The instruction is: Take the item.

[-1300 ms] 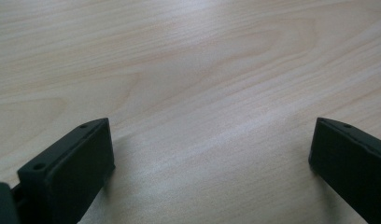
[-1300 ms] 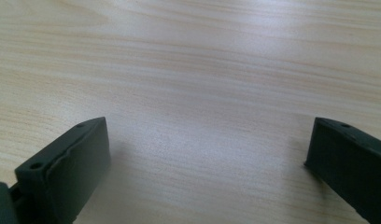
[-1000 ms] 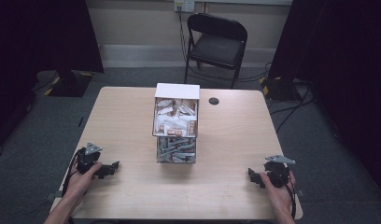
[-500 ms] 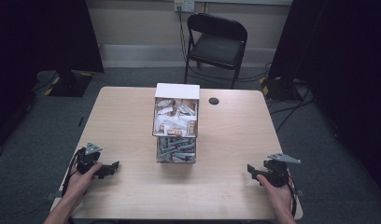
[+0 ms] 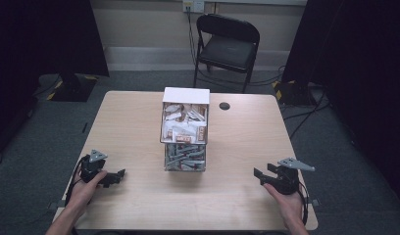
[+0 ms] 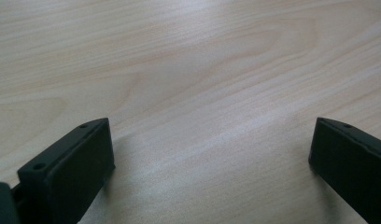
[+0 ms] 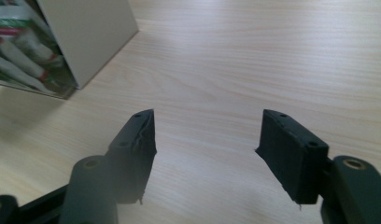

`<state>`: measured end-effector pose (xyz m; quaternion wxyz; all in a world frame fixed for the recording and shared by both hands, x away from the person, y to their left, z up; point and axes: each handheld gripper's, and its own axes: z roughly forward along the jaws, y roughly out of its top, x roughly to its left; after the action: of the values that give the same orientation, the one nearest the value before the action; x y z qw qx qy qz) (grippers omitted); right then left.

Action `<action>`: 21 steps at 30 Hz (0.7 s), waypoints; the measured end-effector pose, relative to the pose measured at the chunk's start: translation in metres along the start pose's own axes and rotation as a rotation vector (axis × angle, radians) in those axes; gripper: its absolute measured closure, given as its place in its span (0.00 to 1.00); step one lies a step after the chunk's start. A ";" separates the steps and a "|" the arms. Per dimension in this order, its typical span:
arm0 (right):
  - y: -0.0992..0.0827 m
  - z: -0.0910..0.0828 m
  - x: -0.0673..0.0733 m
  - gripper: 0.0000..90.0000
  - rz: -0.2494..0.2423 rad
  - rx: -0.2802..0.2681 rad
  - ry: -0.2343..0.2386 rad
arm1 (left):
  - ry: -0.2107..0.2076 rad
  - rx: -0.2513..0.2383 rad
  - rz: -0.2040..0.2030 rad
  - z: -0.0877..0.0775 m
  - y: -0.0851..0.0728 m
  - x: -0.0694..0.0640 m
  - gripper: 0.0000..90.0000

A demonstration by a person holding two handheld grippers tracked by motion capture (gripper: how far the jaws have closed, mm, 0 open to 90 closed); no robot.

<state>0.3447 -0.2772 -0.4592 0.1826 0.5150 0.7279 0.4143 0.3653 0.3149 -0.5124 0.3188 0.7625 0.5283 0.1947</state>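
Observation:
A clear two-tier box [image 5: 185, 132] with a white top stands at the middle of the wooden table [image 5: 124, 122]; packets fill its upper tier and grey sachets its lower one. My left gripper [image 5: 117, 174] rests near the front left edge, held by a hand, its jaws wide apart over bare wood [image 6: 212, 140]. My right gripper [image 5: 260, 177] is near the front right edge, open and empty, pointing left toward the box. In the right gripper view the gripper [image 7: 205, 140] is open and the box's corner [image 7: 62, 42] sits at the upper left.
A small black disc [image 5: 224, 105] lies on the table behind the box to the right. A black folding chair [image 5: 227, 46] stands beyond the far edge. Cables trail across the grey floor [image 5: 315, 112] on the right.
The right gripper has lifted slightly and shifted a little left and nearer the front edge. The left gripper has stayed put.

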 end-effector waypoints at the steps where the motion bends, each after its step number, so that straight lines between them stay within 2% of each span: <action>1: 0.001 -0.001 0.002 0.41 -0.002 -0.003 0.012 | 0.000 0.000 0.000 0.000 0.000 0.000 0.00; 10: 0.009 -0.003 0.018 0.49 -0.033 -0.015 0.095 | -0.001 0.000 0.000 0.000 0.000 0.000 0.00; 21: 0.016 -0.003 0.029 0.51 -0.063 -0.014 0.145 | -0.001 0.000 0.000 0.000 0.000 0.000 0.00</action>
<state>0.3408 -0.2499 -0.4402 0.1461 0.4591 0.7520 0.4498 0.3652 0.3150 -0.5124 0.3191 0.7625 0.5282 0.1944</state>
